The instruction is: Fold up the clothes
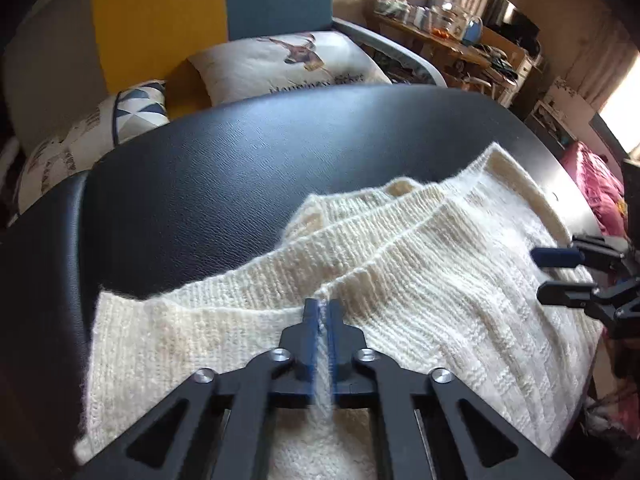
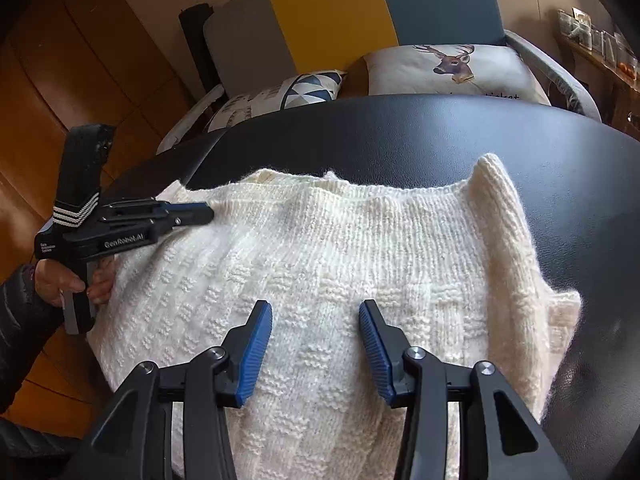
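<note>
While the left hand-held gripper (image 1: 321,308) pinches the sweater (image 2: 340,248), the right (image 2: 316,312) hovers spread above.

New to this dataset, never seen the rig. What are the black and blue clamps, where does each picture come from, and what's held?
No robot arm here: a person holds a two-finger gripper in each hand, and each gripper carries a fisheye camera that looks along its fingers.

The left wrist view shows the left gripper at the bottom, shut on a fold of the sweater. The right gripper shows at that picture's right edge.

The right wrist view shows the right gripper open above the sweater, holding nothing. At its left you see the left gripper from the side, and the hand that holds it.

The cream knit sweater lies on a black padded table. Behind it are cushions.
</note>
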`<action>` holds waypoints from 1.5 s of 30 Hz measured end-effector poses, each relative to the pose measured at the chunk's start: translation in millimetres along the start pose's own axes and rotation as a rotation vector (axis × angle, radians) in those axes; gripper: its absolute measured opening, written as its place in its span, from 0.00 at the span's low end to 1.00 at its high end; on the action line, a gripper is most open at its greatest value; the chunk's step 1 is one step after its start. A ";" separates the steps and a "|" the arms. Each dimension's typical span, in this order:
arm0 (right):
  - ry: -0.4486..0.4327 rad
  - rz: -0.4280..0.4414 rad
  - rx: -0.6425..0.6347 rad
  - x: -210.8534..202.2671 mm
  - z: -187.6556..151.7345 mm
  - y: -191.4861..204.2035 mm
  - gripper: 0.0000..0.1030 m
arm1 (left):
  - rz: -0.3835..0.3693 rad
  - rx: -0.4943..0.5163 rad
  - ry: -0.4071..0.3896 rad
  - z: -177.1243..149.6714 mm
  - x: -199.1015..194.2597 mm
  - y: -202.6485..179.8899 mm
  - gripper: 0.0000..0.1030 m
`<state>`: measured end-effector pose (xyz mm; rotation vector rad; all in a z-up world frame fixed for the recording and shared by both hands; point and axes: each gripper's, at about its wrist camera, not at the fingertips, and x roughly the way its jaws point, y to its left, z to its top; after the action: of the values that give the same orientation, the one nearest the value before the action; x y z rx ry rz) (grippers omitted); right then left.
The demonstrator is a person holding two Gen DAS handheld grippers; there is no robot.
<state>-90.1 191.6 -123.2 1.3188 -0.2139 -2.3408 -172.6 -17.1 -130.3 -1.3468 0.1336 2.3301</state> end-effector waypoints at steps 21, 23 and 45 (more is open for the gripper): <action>-0.008 -0.110 -0.053 32.1 46.3 24.4 0.45 | -0.006 -0.152 -0.117 8.7 24.6 8.6 0.08; 0.010 -0.145 -0.066 41.3 50.7 23.5 0.44 | -0.030 -0.189 -0.124 6.0 23.3 14.8 0.08; -0.069 0.294 0.300 -124.8 -70.0 -95.1 0.49 | -0.097 -0.206 -0.279 -52.9 -87.0 -27.4 0.47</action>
<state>-4.0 337.9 -96.5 1.2398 -0.7529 -2.1608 -81.6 -36.7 -80.8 -1.0744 -0.2585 2.4717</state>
